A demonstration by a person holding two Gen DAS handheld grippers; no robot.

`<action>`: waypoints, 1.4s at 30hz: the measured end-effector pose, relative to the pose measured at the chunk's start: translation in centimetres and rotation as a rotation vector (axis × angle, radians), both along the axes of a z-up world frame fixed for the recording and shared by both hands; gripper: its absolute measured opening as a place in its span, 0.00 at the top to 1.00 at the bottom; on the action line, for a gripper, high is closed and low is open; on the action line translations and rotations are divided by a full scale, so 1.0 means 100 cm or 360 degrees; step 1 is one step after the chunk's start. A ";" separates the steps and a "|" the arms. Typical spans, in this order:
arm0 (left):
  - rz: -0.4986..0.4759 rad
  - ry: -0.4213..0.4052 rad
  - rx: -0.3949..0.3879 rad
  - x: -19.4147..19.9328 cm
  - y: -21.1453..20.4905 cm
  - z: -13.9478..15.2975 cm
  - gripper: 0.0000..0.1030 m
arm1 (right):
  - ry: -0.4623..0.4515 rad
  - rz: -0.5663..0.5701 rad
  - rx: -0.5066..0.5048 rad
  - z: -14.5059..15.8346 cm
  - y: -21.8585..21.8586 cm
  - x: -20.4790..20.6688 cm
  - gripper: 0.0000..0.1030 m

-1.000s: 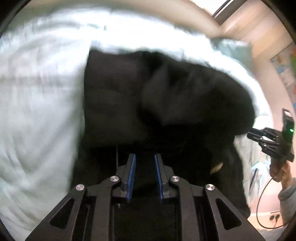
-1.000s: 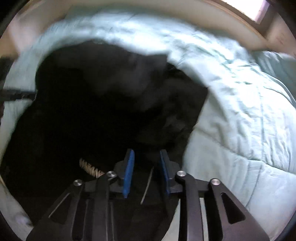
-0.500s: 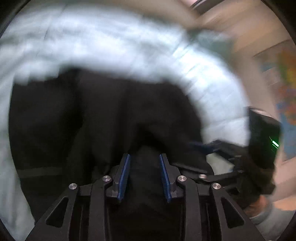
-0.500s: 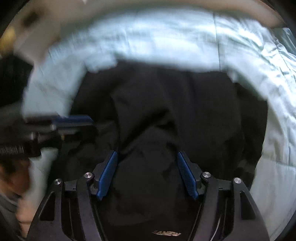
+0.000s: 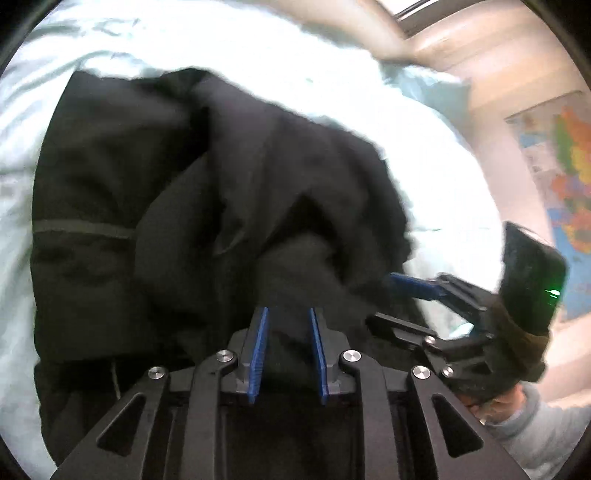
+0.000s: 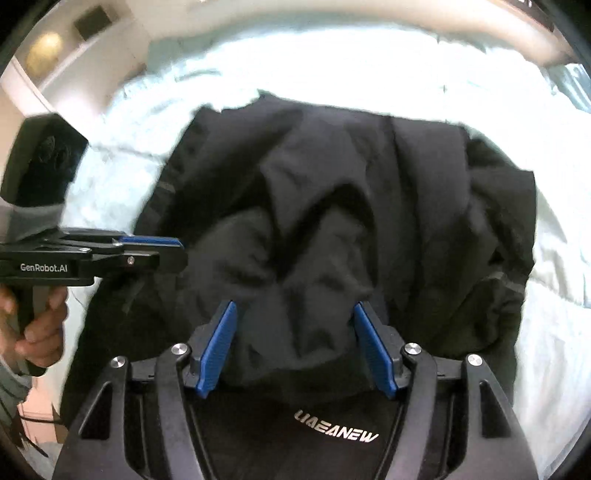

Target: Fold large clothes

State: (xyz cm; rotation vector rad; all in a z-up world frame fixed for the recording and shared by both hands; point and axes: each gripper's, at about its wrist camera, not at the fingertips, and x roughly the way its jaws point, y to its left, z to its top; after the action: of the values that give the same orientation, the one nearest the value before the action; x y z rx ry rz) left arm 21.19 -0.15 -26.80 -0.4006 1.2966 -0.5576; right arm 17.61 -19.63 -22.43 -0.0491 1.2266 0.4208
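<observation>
A large black jacket [image 5: 177,192] lies bunched on a pale blue quilted bed [image 5: 332,92]. It also fills the right wrist view [image 6: 351,206], with a white logo near the bottom. My left gripper [image 5: 286,317] is narrowly closed on a fold of the black fabric; it shows from the side in the right wrist view [image 6: 173,251] at the jacket's left edge. My right gripper [image 6: 295,314] is open wide, with a hump of jacket between its blue pads [image 6: 221,339]. It also shows in the left wrist view [image 5: 413,291], just right of the left gripper.
The bed's wooden frame [image 5: 373,22] curves along the far side. A wall with a coloured map poster [image 5: 565,184] is at the right. The person's hand [image 6: 33,325] holds the left gripper's handle at the bed's near-left side.
Both grippers have come close together over the jacket. The right gripper opened wide from nearly closed. The jacket has been gathered into a more compact heap.
</observation>
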 end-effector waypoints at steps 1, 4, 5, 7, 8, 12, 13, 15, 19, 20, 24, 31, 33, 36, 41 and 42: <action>0.0038 0.0078 0.0011 0.003 -0.002 -0.014 0.78 | 0.0046 -0.0010 -0.0040 -0.015 0.012 -0.004 0.32; 0.0121 0.0156 -0.0046 0.002 -0.002 -0.028 0.78 | 0.0158 -0.0072 -0.0051 -0.042 0.007 -0.001 0.32; 0.0121 0.0130 -0.0037 -0.003 -0.001 -0.020 0.78 | 0.0158 -0.0092 -0.0032 -0.035 0.003 -0.001 0.32; 0.0102 0.0079 -0.0001 -0.004 0.000 -0.005 0.78 | 0.0147 -0.0102 -0.0005 -0.023 -0.004 -0.007 0.31; 0.0102 0.0069 0.0011 -0.012 0.002 0.001 0.78 | 0.0131 -0.0106 -0.0003 -0.015 -0.010 -0.015 0.31; 0.0185 0.0078 0.0082 -0.048 0.032 0.017 0.78 | 0.0128 -0.0184 -0.0011 0.014 -0.033 -0.047 0.31; 0.0217 0.0057 0.0091 -0.059 0.041 0.021 0.78 | 0.0123 -0.0209 0.0004 0.022 -0.038 -0.060 0.31; 0.0298 0.0025 0.0104 -0.089 0.067 0.034 0.78 | 0.0120 -0.0284 0.0036 0.030 -0.054 -0.090 0.31; 0.0427 0.0059 0.0118 -0.133 0.100 0.042 0.78 | 0.0150 -0.0407 0.0063 0.029 -0.078 -0.126 0.31; 0.0451 0.0057 0.0121 -0.143 0.107 0.044 0.78 | 0.0160 -0.0432 0.0061 0.028 -0.086 -0.136 0.31; 0.0528 0.0082 0.0127 -0.164 0.116 0.046 0.78 | 0.0159 -0.0496 0.0064 0.034 -0.101 -0.164 0.31; 0.0496 0.0162 0.0242 -0.174 0.088 0.042 0.77 | 0.0206 -0.0611 0.0121 0.028 -0.135 -0.199 0.31; 0.0494 0.0194 0.0285 -0.181 0.081 0.038 0.77 | 0.0238 -0.0636 0.0134 0.023 -0.147 -0.208 0.31; 0.0528 0.0250 0.0326 -0.192 0.080 0.032 0.77 | 0.0249 -0.0660 0.0084 0.019 -0.165 -0.220 0.31; 0.0657 0.0380 0.0358 -0.215 0.093 0.018 0.76 | 0.0291 -0.0729 0.0026 0.015 -0.200 -0.238 0.31; 0.0687 0.0410 0.0358 -0.219 0.097 0.016 0.76 | 0.0310 -0.0749 0.0024 0.013 -0.209 -0.241 0.31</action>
State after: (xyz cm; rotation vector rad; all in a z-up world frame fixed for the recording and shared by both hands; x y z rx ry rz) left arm -0.73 9.52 -25.25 -0.5581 1.4472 0.0053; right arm -6.50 -40.49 -21.14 0.2952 1.3782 0.0233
